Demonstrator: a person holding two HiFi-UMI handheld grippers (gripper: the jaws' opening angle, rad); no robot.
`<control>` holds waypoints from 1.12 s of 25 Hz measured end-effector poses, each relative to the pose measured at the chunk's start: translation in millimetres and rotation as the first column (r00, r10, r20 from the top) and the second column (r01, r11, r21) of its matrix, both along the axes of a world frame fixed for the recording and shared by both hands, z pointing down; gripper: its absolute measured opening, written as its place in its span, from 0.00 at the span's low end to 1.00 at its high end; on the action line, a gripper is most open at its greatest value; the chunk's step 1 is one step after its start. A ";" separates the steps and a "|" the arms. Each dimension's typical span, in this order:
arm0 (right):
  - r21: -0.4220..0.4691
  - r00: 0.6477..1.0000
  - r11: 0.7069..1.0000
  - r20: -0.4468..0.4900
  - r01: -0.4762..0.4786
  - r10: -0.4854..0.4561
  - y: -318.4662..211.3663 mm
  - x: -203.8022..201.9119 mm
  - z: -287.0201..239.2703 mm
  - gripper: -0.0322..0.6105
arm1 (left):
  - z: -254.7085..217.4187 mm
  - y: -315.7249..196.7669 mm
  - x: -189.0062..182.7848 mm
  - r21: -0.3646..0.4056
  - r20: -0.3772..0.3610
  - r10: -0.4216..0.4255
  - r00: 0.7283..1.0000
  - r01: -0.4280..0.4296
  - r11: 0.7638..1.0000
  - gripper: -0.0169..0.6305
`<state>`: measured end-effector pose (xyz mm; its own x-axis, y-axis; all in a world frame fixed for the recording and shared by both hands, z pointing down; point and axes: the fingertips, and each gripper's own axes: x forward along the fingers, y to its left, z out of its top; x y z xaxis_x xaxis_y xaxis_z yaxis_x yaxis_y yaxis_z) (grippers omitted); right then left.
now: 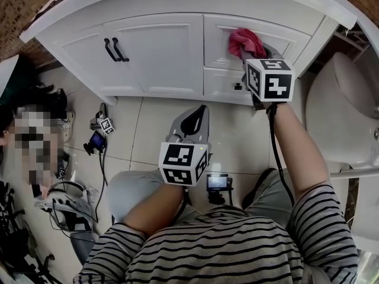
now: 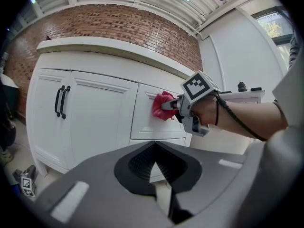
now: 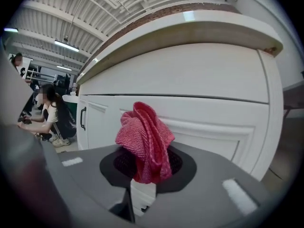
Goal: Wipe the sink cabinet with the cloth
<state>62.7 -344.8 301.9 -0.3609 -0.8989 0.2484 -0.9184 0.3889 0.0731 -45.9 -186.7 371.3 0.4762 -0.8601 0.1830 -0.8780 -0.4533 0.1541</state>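
From the head view, my right gripper (image 1: 251, 57) is stretched out to the white sink cabinet (image 1: 160, 58), clamped on the red cloth (image 1: 246, 40). The cloth is bunched against the upper drawer front (image 1: 284, 37), right of the two doors with their black handles (image 1: 112, 49). My left gripper (image 1: 197, 116) hangs low over the tiled floor (image 1: 154, 129), well back from the cabinet.

In the left gripper view, my left gripper (image 2: 155, 146) has its jaws closed tip to tip with nothing between them. Beyond them I see the right gripper (image 2: 172, 105) pushing the cloth (image 2: 161, 106) onto the drawer front (image 2: 147, 125), under the countertop (image 2: 109, 46).

In the right gripper view, my right gripper (image 3: 147, 167) pinches the cloth (image 3: 145, 139), which sticks up in a crumpled wad in front of the cabinet (image 3: 199, 80). A person (image 3: 50, 115) sits on the floor far to the left.
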 end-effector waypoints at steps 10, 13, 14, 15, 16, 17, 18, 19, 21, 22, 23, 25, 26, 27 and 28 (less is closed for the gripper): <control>-0.038 0.979 0.999 0.201 -0.013 0.021 10.3 31.7 -6.4 0.18 | 9.7 -0.2 0.8 -0.014 0.038 -0.012 0.999 0.012 1.000 0.03; -0.058 0.962 0.998 0.270 -0.019 0.034 13.1 41.0 -5.7 0.18 | 10.8 -0.7 0.8 -0.017 0.039 -0.010 0.999 0.011 1.000 0.03; -0.064 0.954 0.998 0.298 -0.020 0.038 14.0 44.0 -5.4 0.18 | 10.9 -0.8 1.5 -0.017 0.039 -0.008 0.999 0.009 1.000 0.03; -0.070 0.942 0.997 0.334 -0.019 0.041 14.8 46.8 -5.3 0.18 | 10.9 -0.8 2.5 -0.016 0.039 -0.007 0.999 0.008 1.000 0.03; -0.079 0.925 0.997 0.377 -0.016 0.044 15.6 49.5 -4.9 0.18 | 10.7 -0.8 3.3 -0.015 0.039 -0.006 0.999 0.006 1.000 0.03; -0.088 0.903 0.996 0.427 -0.010 0.047 16.4 52.0 -4.4 0.18 | 10.3 -0.6 3.9 -0.013 0.038 -0.006 0.999 0.006 1.000 0.03; -0.096 0.878 0.995 0.477 -0.001 0.047 17.6 53.9 -4.0 0.18 | 9.8 -0.4 4.2 -0.012 0.037 -0.006 0.999 0.006 1.000 0.03; -0.097 0.854 0.995 0.518 0.012 0.041 19.4 54.4 -4.3 0.18 | 9.1 -0.1 4.1 -0.011 0.034 -0.006 0.999 0.007 1.000 0.03; -0.078 0.834 0.996 0.552 0.049 0.003 26.7 47.8 -6.6 0.17 | 8.1 0.6 3.1 -0.011 0.029 -0.008 1.000 0.008 1.000 0.03; -0.063 0.838 0.995 0.544 0.073 -0.027 32.0 40.1 -7.9 0.17 | 7.7 1.1 2.7 -0.011 0.026 -0.008 1.000 0.008 1.000 0.03; -0.048 0.850 0.994 0.523 0.099 -0.060 37.5 29.9 -8.4 0.17 | 7.1 1.6 2.4 -0.010 0.023 -0.008 1.000 0.008 1.000 0.03; -0.033 0.878 0.988 0.465 0.151 -0.118 45.5 5.6 -4.5 0.17 | 5.6 2.5 2.9 -0.007 0.021 -0.006 1.000 0.006 1.000 0.03; -0.036 0.888 0.985 0.438 0.171 -0.138 46.5 -5.6 -0.4 0.17 | 5.3 3.0 3.5 -0.006 0.021 -0.005 1.000 0.005 1.000 0.03; -0.046 0.898 0.982 0.415 0.182 -0.147 45.3 -14.1 5.3 0.17 | 5.4 3.5 4.1 -0.006 0.023 -0.004 1.000 0.004 1.000 0.03; -0.065 0.908 0.981 0.394 0.183 -0.144 42.0 -18.8 12.5 0.17 | 5.9 4.0 4.4 -0.006 0.025 -0.003 1.000 0.004 1.000 0.03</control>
